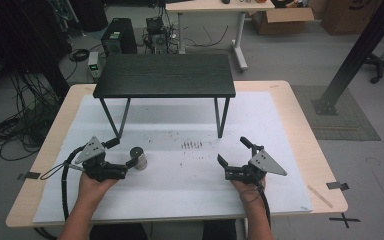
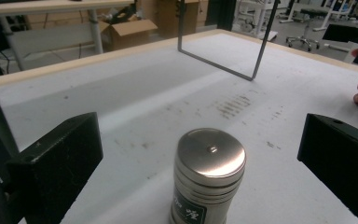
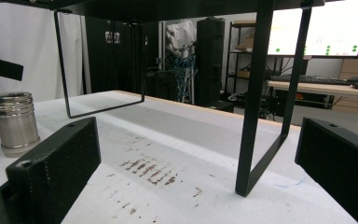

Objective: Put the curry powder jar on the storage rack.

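The steel can (image 2: 209, 177) stands upright between the left tool's (image 1: 121, 151) wide-open jaws, untouched. The right tool (image 1: 232, 150), also wide, sits well apart to the right.

we find one label, dark with pale print, on the side of the steel canister (image 2: 209, 177) in the left gripper view. its lower part is cut off by the frame edge; one chinese-style character shows beside some small marks, and we cannot read it with certainty. the monitor (image 3: 319, 28) in the right gripper view shows coloured dots, no legible text.
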Motion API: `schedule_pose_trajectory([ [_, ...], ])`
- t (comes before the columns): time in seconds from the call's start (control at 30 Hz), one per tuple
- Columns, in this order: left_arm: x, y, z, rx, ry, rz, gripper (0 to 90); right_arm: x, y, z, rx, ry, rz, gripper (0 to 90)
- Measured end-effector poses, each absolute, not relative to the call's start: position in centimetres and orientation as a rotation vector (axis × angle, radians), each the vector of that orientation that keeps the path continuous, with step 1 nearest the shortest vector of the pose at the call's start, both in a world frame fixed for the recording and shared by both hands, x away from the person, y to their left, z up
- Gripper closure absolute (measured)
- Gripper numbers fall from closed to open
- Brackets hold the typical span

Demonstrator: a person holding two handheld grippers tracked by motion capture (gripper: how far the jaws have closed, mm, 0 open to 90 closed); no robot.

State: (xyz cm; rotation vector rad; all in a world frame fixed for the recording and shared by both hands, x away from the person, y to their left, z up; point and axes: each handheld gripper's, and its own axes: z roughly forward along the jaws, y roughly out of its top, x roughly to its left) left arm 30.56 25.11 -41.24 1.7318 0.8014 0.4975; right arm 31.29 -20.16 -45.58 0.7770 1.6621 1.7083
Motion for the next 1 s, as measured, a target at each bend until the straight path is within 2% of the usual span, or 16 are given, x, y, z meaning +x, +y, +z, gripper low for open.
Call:
schedule_pose_trajectory([
  [1.0,32.4,23.6,-42.5,1.849,0.832,0.414,2.1,31.3,-20.2,-45.6,0.783,1.665,1.71,0.0],
])
